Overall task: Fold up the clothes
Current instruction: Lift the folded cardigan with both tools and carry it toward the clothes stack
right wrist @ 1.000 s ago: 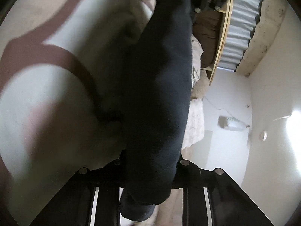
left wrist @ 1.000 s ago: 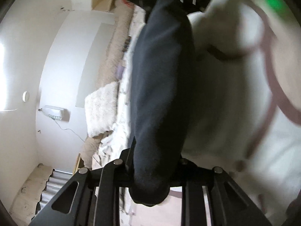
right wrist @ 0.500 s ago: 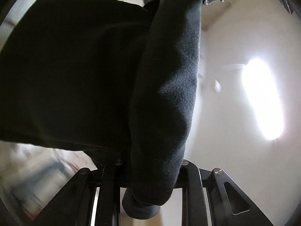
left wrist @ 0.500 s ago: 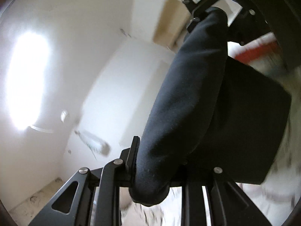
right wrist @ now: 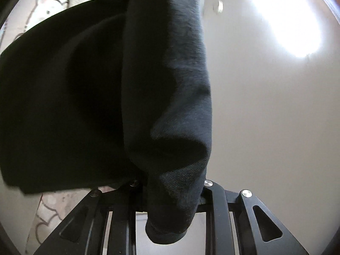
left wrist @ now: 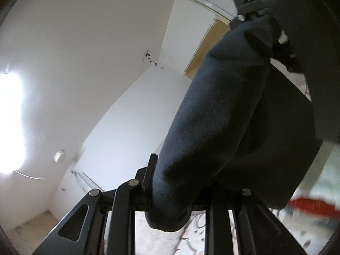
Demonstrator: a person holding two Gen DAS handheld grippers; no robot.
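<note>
2 grippers, left gripper [left wrist: 170, 193] and right gripper [right wrist: 170, 193], had fingers clamped on the dark garment [left wrist: 212, 127]; we feared the thick roll slipping, spoiling the fold.

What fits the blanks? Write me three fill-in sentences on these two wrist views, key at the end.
1. The garment clamped in the left tongs is dark ____ cloth.
2. The right tongs are shut on the ____ garment.
3. Behind the cloth in the left view, the wall is ____.

Missing words: navy; same; white
</note>
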